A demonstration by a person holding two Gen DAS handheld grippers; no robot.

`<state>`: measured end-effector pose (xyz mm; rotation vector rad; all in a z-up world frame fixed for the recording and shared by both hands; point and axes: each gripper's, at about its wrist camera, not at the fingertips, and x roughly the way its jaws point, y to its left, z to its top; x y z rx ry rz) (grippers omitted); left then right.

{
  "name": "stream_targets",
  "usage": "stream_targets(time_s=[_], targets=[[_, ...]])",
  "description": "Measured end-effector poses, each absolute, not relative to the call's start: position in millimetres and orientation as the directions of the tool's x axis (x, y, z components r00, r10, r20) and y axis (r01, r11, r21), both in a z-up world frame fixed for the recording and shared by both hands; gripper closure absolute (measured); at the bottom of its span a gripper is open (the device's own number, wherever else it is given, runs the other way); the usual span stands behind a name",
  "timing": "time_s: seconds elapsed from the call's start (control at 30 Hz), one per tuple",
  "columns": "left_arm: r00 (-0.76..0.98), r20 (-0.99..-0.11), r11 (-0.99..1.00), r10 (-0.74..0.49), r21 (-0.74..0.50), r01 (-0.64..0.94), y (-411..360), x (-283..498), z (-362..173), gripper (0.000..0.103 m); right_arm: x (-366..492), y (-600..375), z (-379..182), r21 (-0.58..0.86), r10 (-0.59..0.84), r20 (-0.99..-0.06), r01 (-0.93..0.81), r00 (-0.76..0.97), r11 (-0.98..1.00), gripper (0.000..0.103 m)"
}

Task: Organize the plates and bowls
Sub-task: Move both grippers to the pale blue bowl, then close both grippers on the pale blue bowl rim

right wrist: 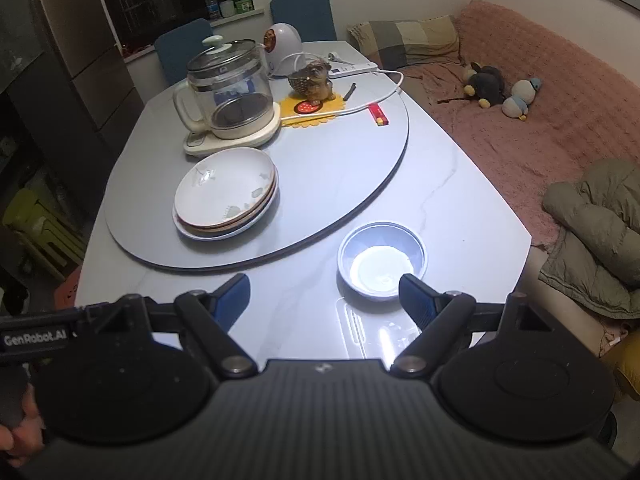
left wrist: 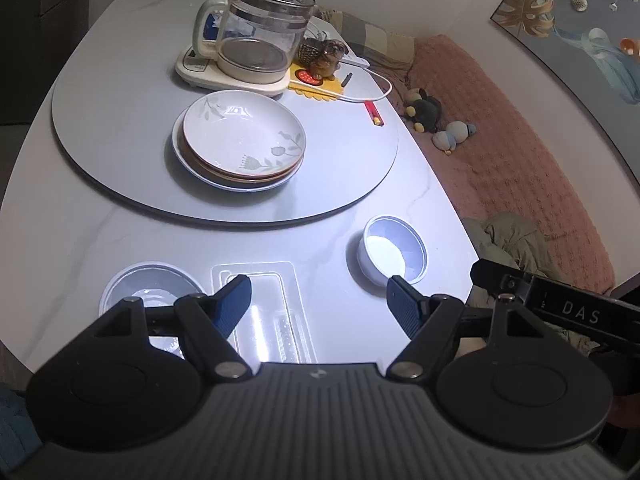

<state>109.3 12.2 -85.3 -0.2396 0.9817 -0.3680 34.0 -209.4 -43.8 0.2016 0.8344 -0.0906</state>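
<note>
A stack of three plates (left wrist: 240, 144), the top one white with a leaf pattern, sits on the round turntable (left wrist: 120, 120); it also shows in the right wrist view (right wrist: 224, 196). A small white bowl (left wrist: 394, 250) stands on the table near the right edge, also in the right wrist view (right wrist: 382, 258). Another bowl (left wrist: 144, 288) sits at the near left, partly hidden behind my left finger. My left gripper (left wrist: 318, 304) is open and empty above the near table. My right gripper (right wrist: 324, 300) is open and empty, its right finger just in front of the small bowl.
A glass kettle (left wrist: 256, 36) on its base, a figurine on a yellow mat (left wrist: 324, 60), a white cable and a red lighter (left wrist: 374, 114) lie on the turntable's far side. A clear plastic tray (left wrist: 264, 312) lies near me. A pink sofa (right wrist: 540, 120) runs along the right.
</note>
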Motion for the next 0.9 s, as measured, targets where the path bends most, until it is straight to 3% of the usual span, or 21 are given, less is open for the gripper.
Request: stream_targets(time_s=[0.7,0.9], targets=[[0.391,-0.823,0.910,-0.413,-0.393,0.133,-92.2,202.4,-138.4,0.025,125.7,-315.3,-90.0,0.175,0.051,-0.809,0.157,0.586,0.972,0.021],[0.353,-0.842,0.913,-0.407,-0.390,0.122,-123.7,232.2,-165.0,0.026,162.8,-339.8,-120.4,0.197,0.112,-0.847,0.111,0.520,0.974,0.031]])
